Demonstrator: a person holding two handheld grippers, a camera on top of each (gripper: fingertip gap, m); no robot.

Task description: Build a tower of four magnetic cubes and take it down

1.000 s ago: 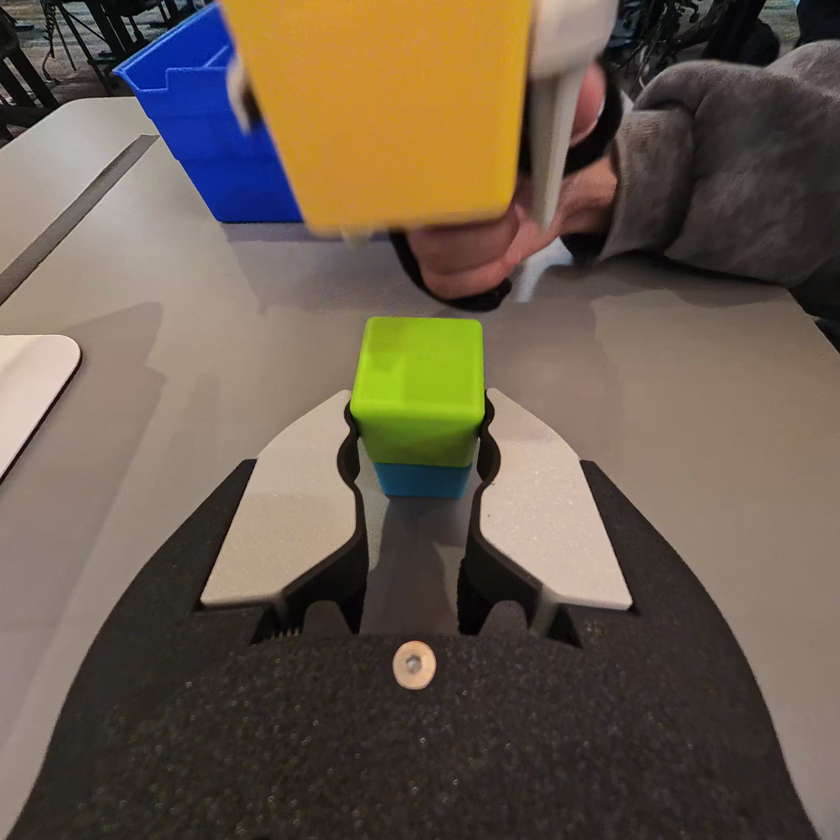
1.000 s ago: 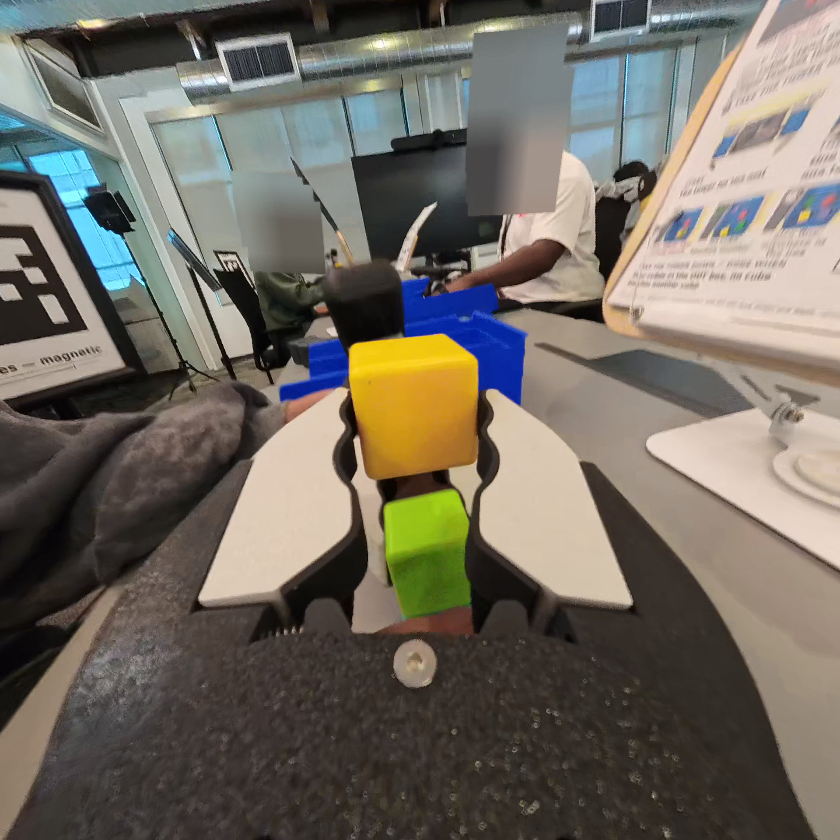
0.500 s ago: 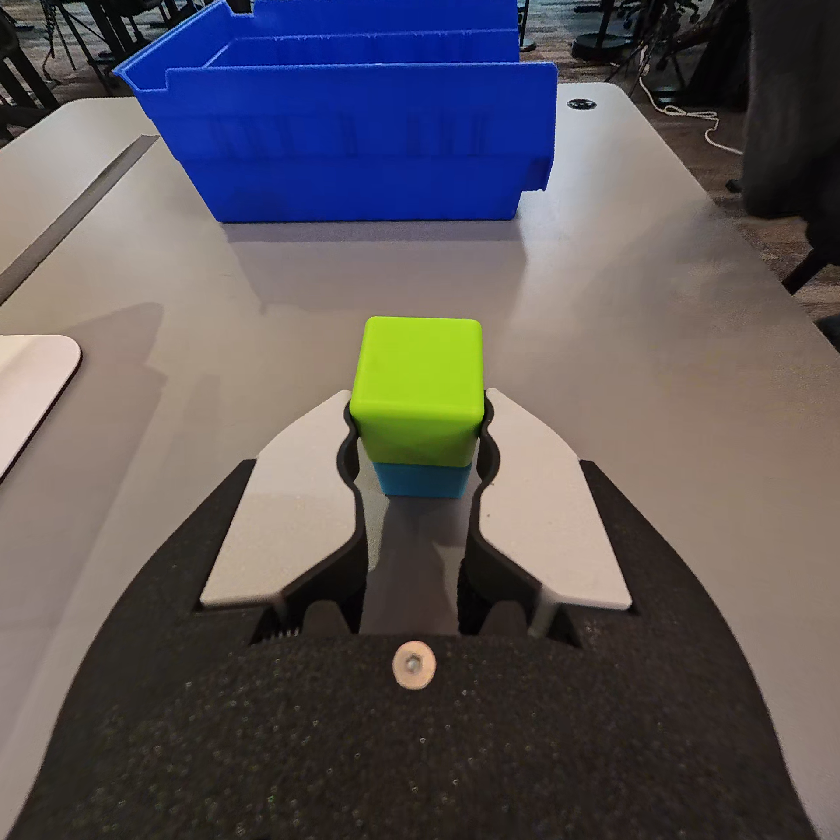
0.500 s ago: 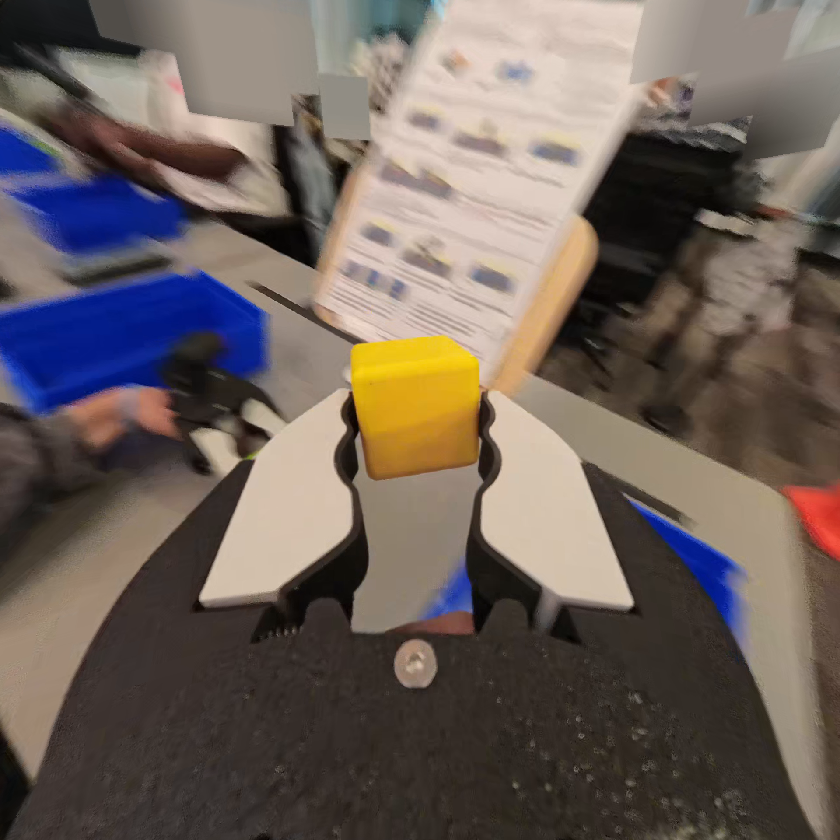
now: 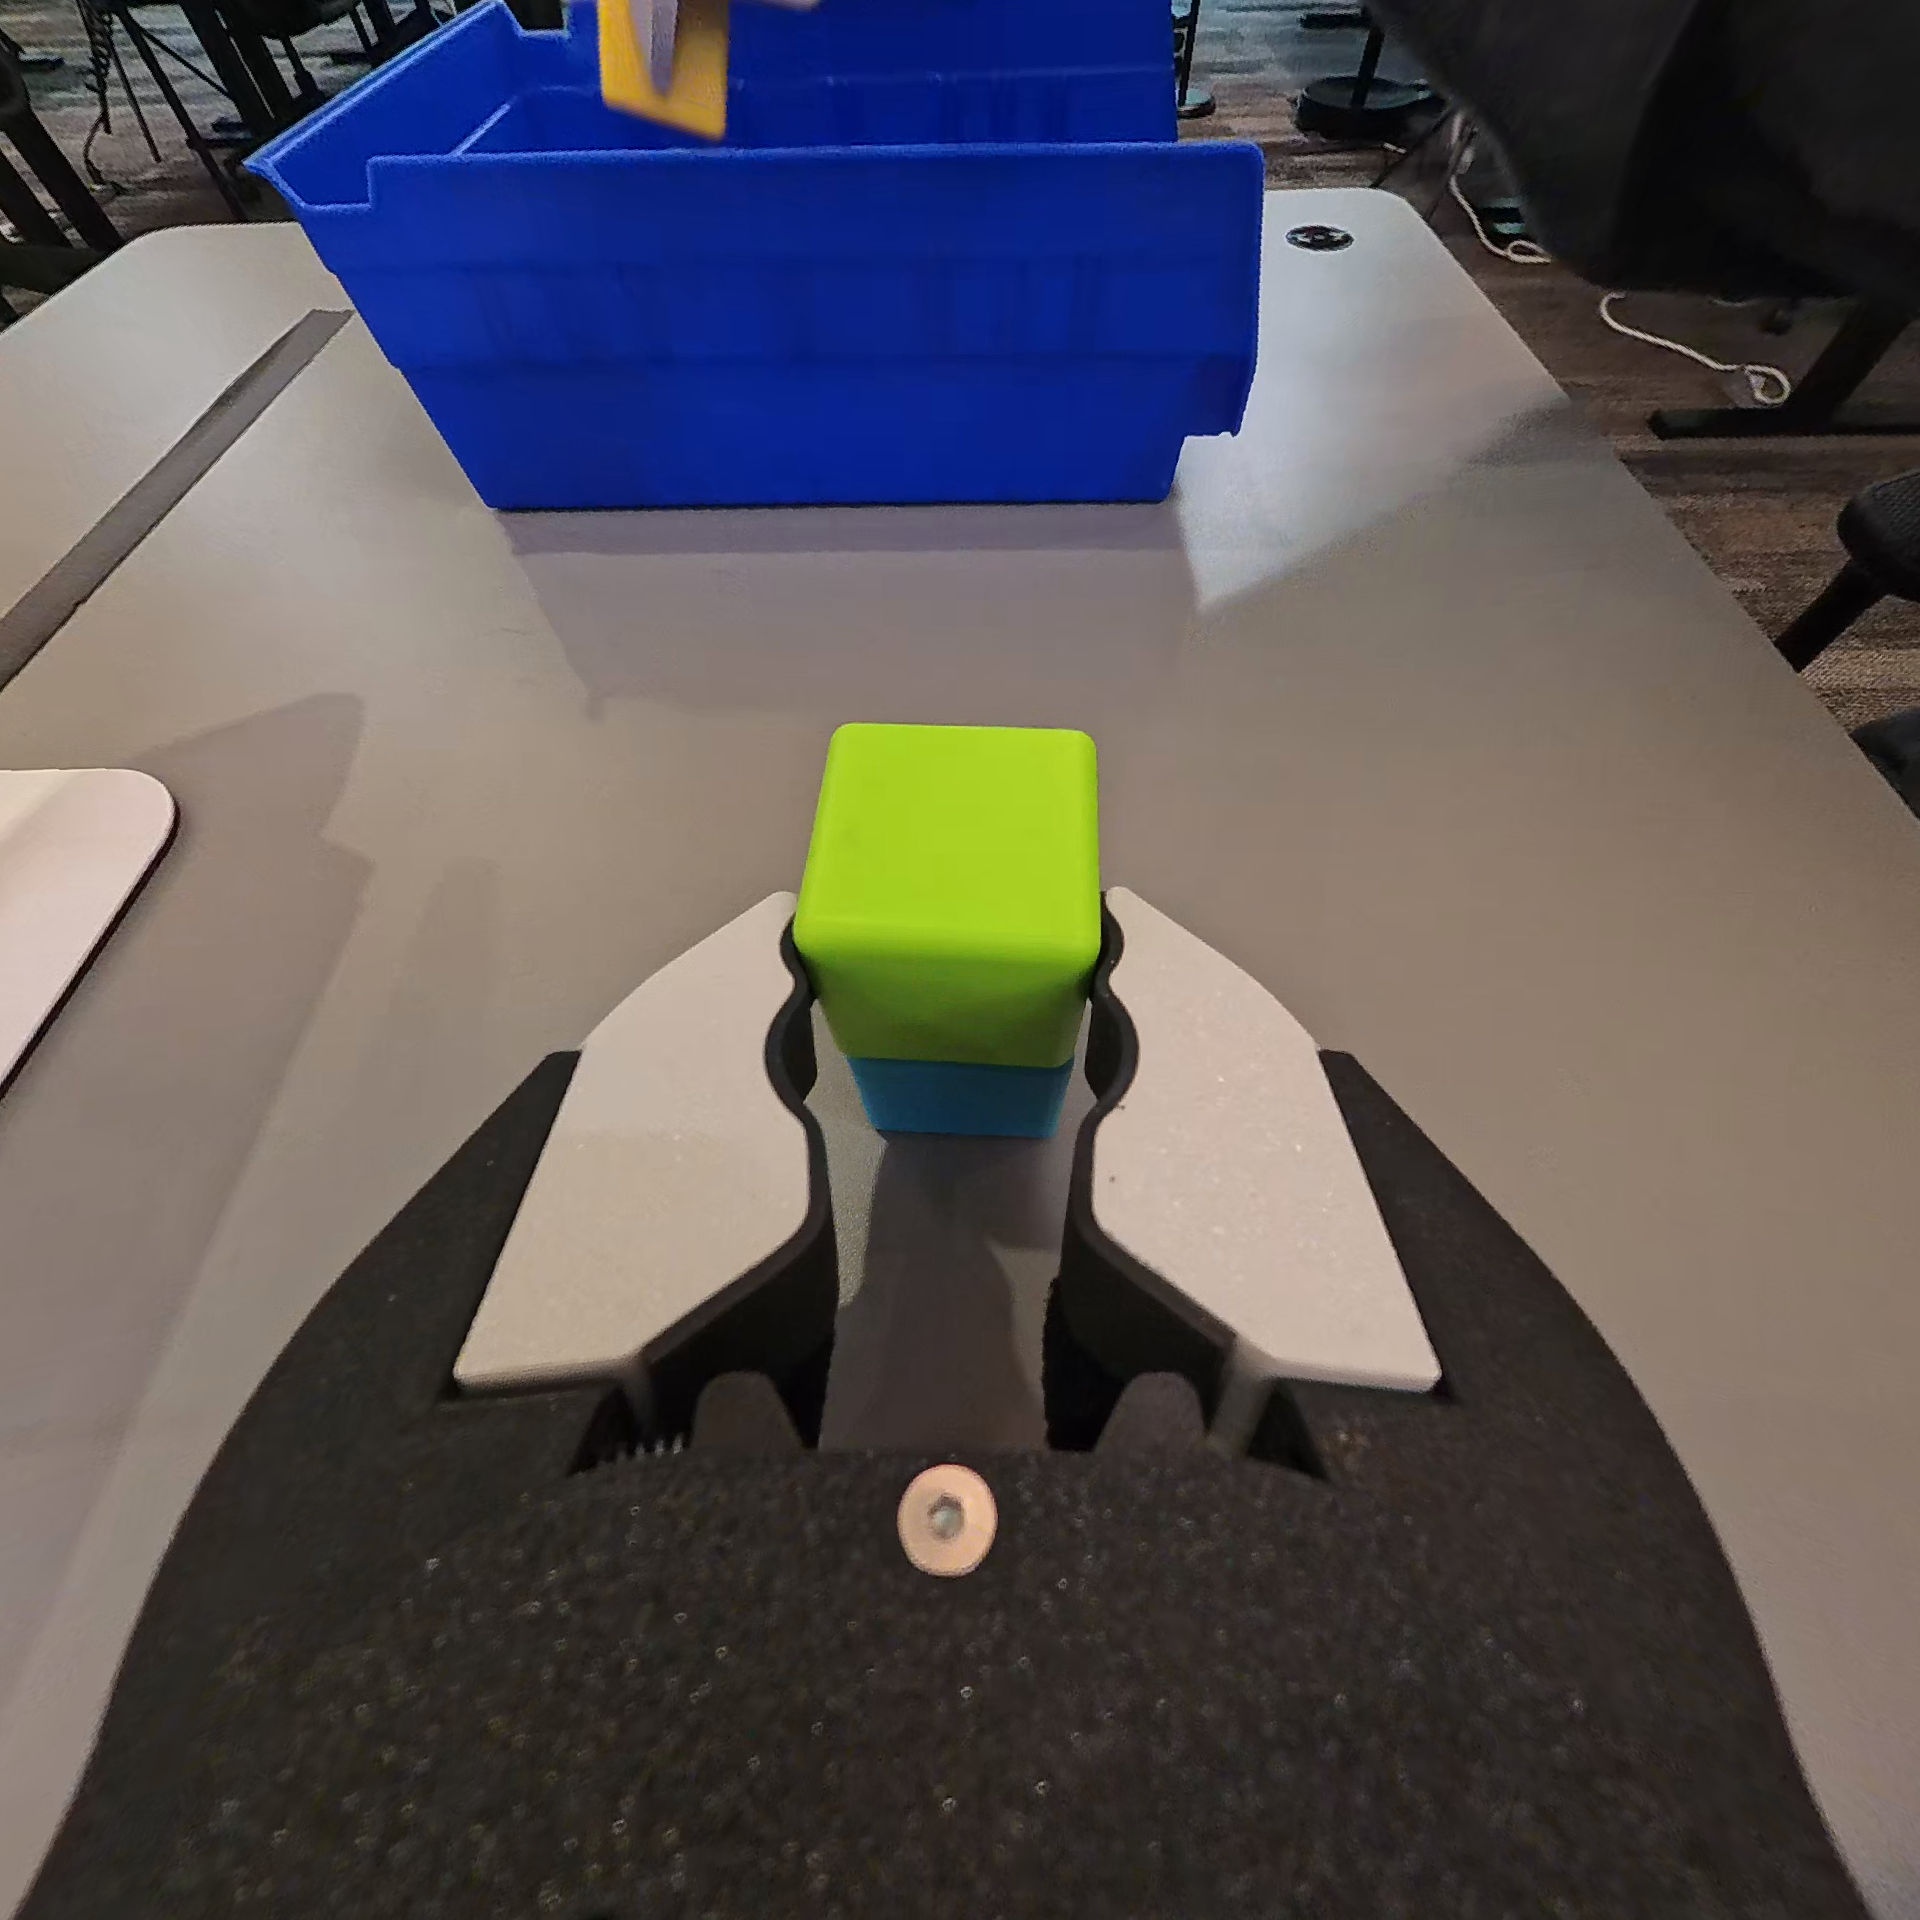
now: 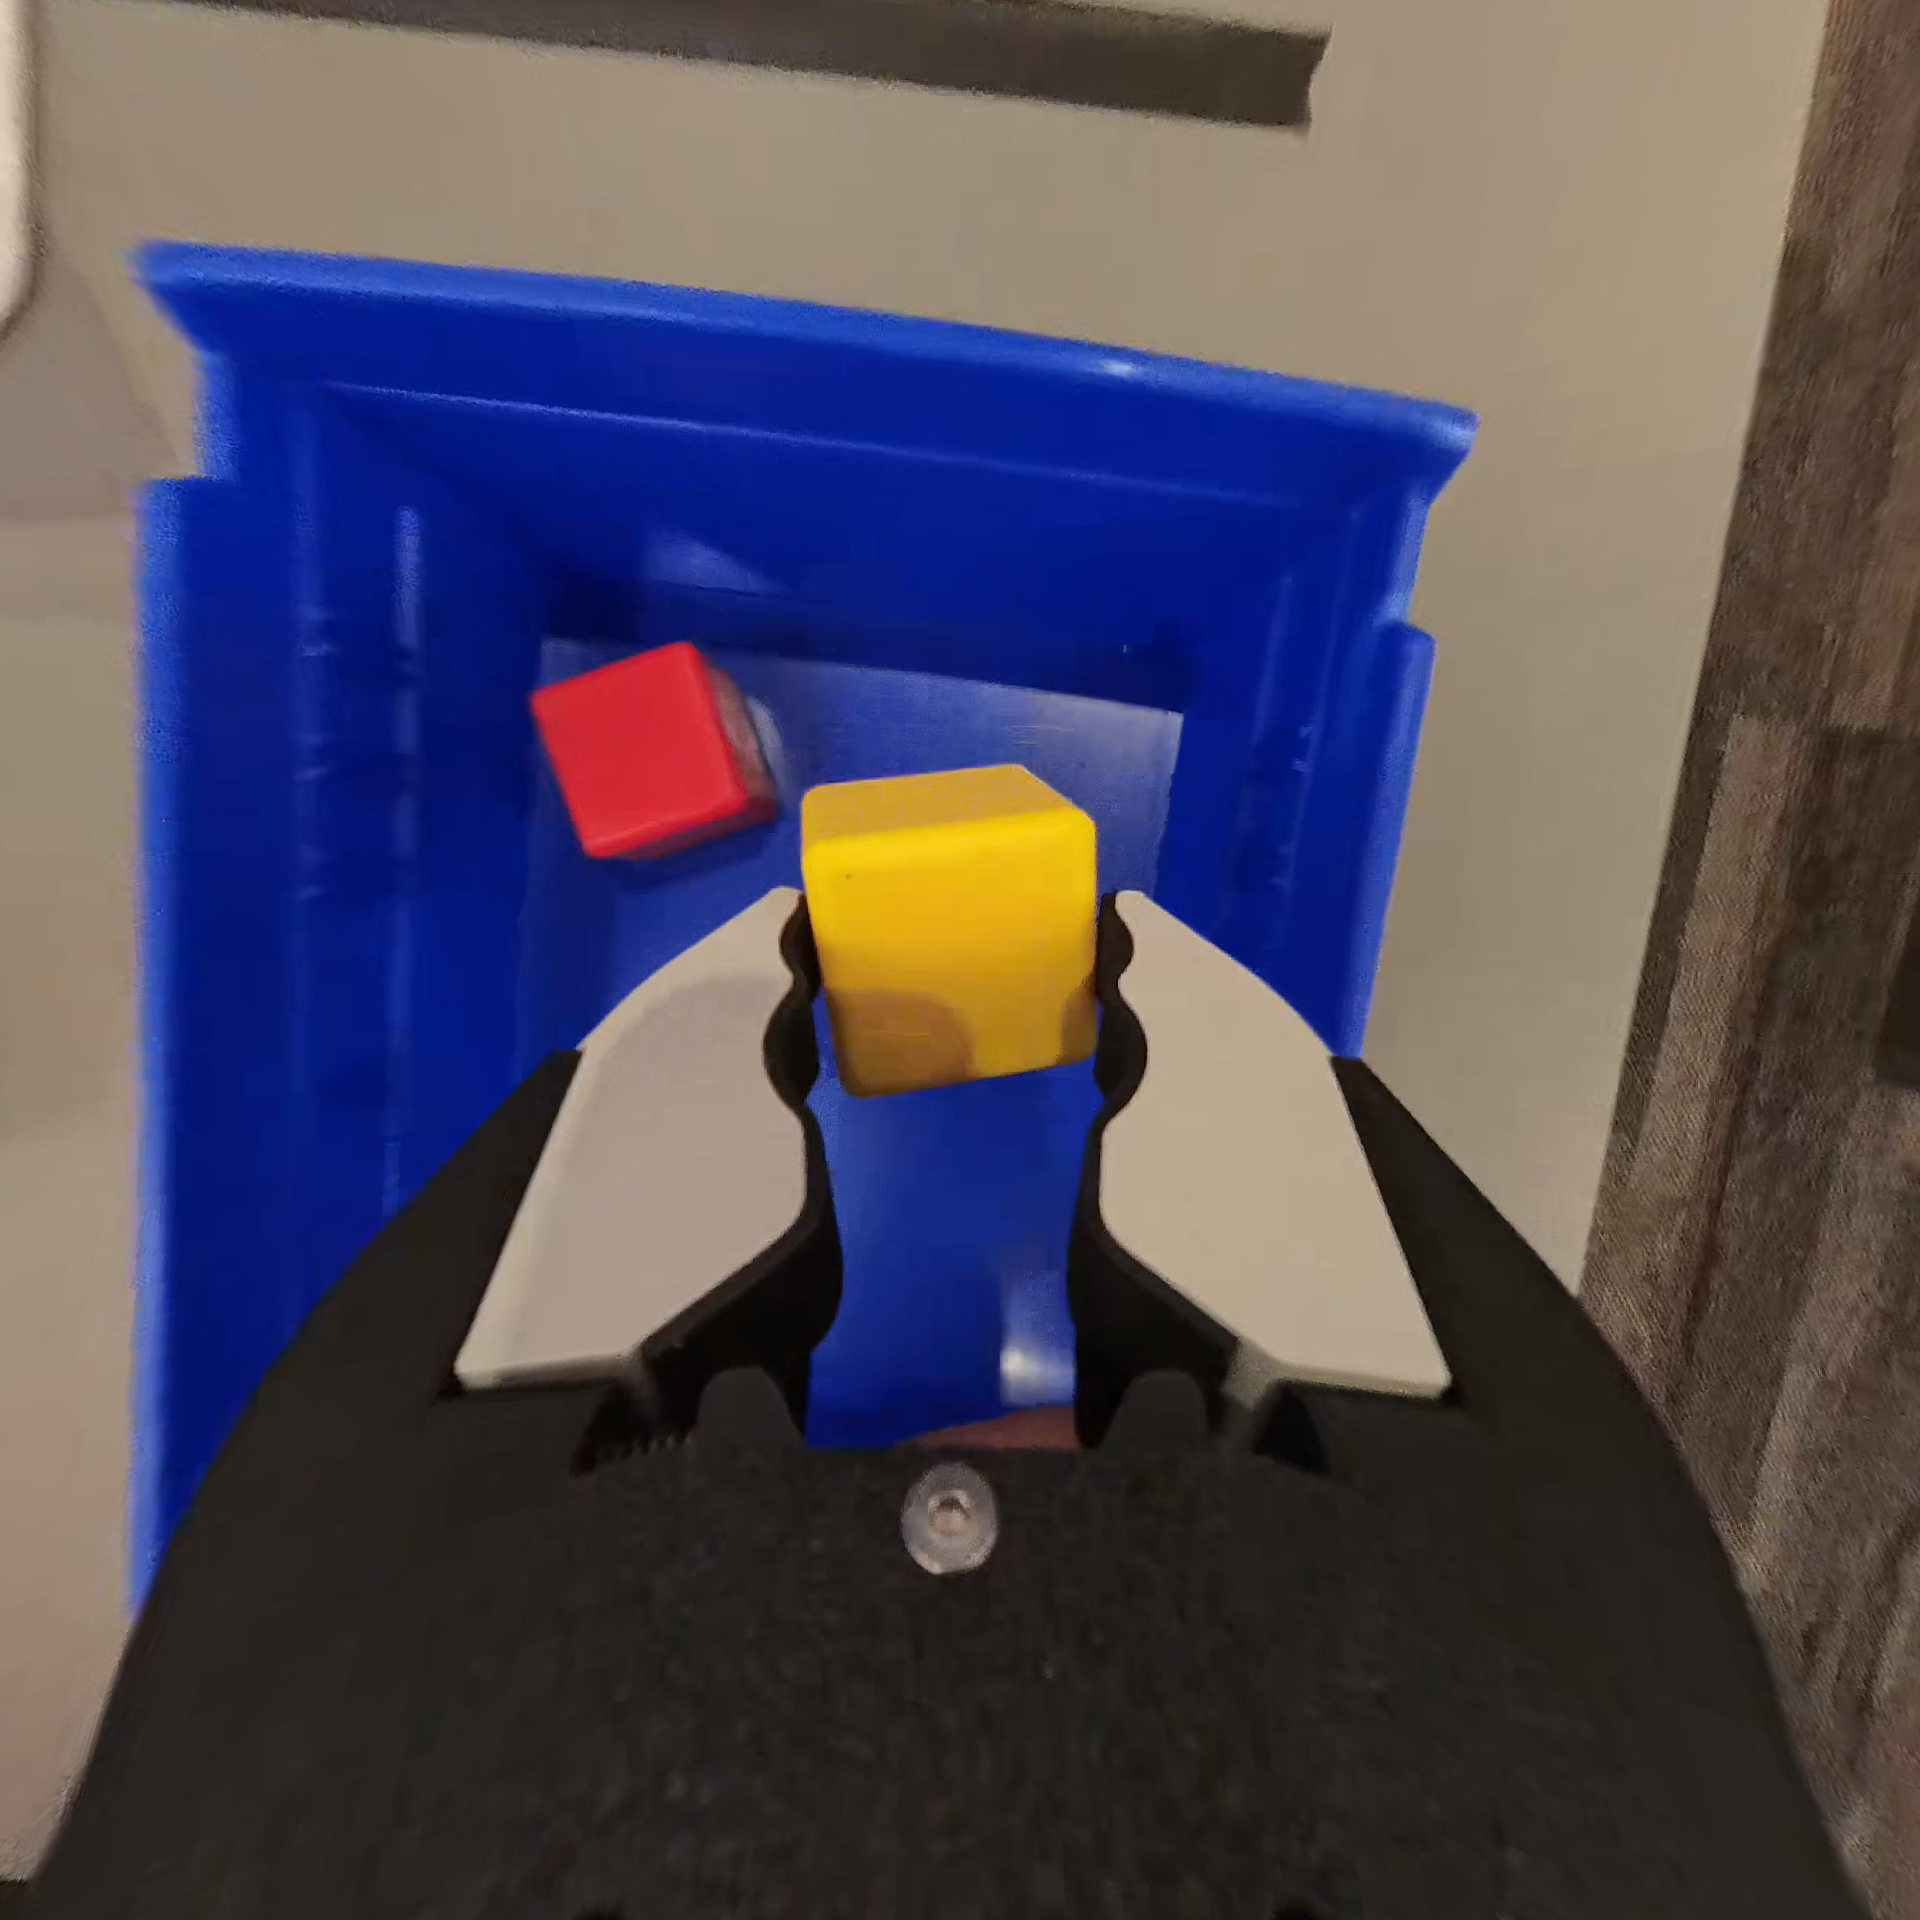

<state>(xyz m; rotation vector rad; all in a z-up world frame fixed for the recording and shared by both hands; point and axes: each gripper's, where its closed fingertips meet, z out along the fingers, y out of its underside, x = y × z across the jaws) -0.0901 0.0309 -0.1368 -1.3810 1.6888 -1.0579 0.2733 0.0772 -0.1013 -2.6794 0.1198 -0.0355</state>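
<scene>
My left gripper (image 5: 948, 940) is shut on a lime green cube (image 5: 948, 883) that sits on top of a light blue cube (image 5: 961, 1096) on the grey table (image 5: 1403, 779). My right gripper (image 6: 948, 940) is shut on a yellow cube (image 6: 951, 925) and holds it over the inside of the blue bin (image 6: 270, 727), pointing down. A red cube (image 6: 644, 748) lies on the bin floor, to the left of the yellow cube. In the left wrist view the yellow cube (image 5: 665, 62) shows above the far blue bin (image 5: 831, 312).
A white board corner (image 5: 73, 894) lies at the table's left edge. A dark strip (image 5: 156, 488) runs along the table's left side. The table's right edge drops to a carpeted floor (image 6: 1766, 935) with chair legs and cables.
My right gripper carried the yellow cube away from above the green-and-blue stack to over the blue bin and tilted to look down. My left gripper has not moved.
</scene>
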